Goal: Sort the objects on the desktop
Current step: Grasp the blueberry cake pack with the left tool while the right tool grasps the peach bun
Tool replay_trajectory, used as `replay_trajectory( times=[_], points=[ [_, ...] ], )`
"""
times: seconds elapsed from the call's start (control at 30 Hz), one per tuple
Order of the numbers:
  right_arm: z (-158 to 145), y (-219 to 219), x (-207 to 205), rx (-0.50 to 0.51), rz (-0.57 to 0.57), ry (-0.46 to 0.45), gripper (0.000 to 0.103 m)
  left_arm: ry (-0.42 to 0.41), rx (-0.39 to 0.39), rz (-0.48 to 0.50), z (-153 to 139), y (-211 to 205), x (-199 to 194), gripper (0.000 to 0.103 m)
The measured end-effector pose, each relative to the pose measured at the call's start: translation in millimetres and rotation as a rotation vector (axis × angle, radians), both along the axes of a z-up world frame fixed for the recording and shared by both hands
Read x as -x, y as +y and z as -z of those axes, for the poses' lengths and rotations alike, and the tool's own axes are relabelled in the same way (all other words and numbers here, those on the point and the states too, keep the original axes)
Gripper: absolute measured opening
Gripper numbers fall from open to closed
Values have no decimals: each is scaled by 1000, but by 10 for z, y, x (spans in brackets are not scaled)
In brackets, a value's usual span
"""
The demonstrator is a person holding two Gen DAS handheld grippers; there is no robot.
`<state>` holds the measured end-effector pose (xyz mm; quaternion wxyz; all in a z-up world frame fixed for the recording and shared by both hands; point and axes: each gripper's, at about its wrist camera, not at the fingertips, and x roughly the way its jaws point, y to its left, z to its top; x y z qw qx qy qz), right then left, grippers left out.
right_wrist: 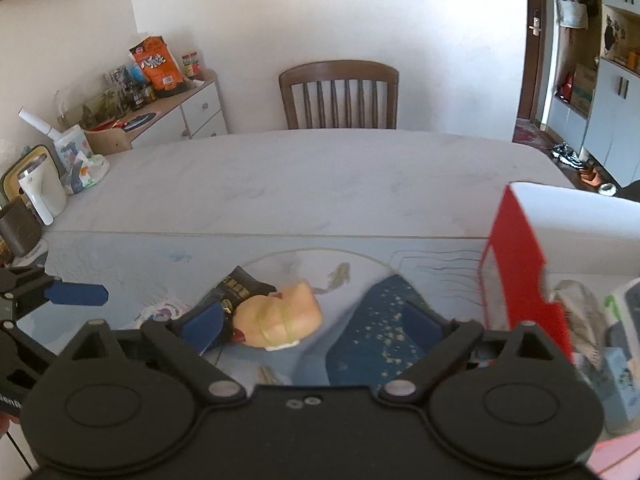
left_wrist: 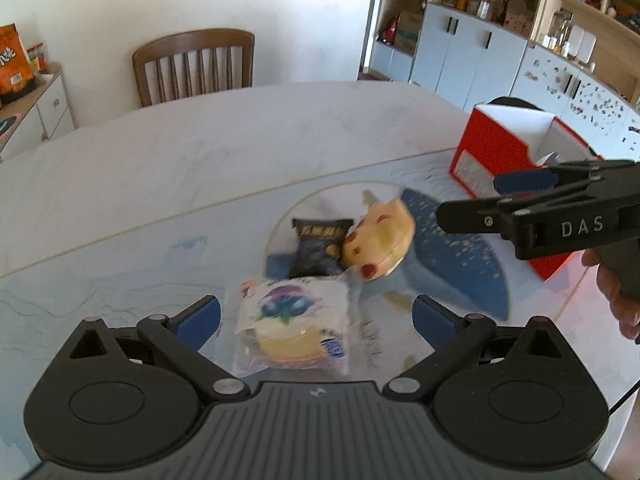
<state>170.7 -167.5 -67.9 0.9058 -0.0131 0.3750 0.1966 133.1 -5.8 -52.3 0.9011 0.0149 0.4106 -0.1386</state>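
In the left wrist view my left gripper (left_wrist: 316,316) is open, low over the table. A clear-wrapped blueberry snack packet (left_wrist: 292,324) lies between its blue pads (left_wrist: 198,320), untouched. Beyond it lie a black snack packet (left_wrist: 320,248) and a yellow plush toy (left_wrist: 380,240), touching each other. My right gripper (left_wrist: 468,199) comes in from the right, open, in front of the red box (left_wrist: 504,160). In the right wrist view the right gripper (right_wrist: 314,320) is open above the yellow toy (right_wrist: 280,316), with the black packet (right_wrist: 240,288) to its left. The left gripper's blue pad (right_wrist: 76,294) shows at the left edge.
The red box (right_wrist: 520,272) at the right holds several items (right_wrist: 580,312). A blue-patterned mat (right_wrist: 380,320) covers the near part of the white table (right_wrist: 300,184). A wooden chair (right_wrist: 340,96) stands behind it. A white jug (right_wrist: 40,192) stands at the table's left end.
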Motion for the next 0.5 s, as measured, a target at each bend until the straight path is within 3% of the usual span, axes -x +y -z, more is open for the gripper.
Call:
replay_trajectory(
  times=[0.5],
  points=[
    [300, 377, -230, 76, -53, 41, 97, 62, 8, -33, 298, 166, -232, 103]
  ],
)
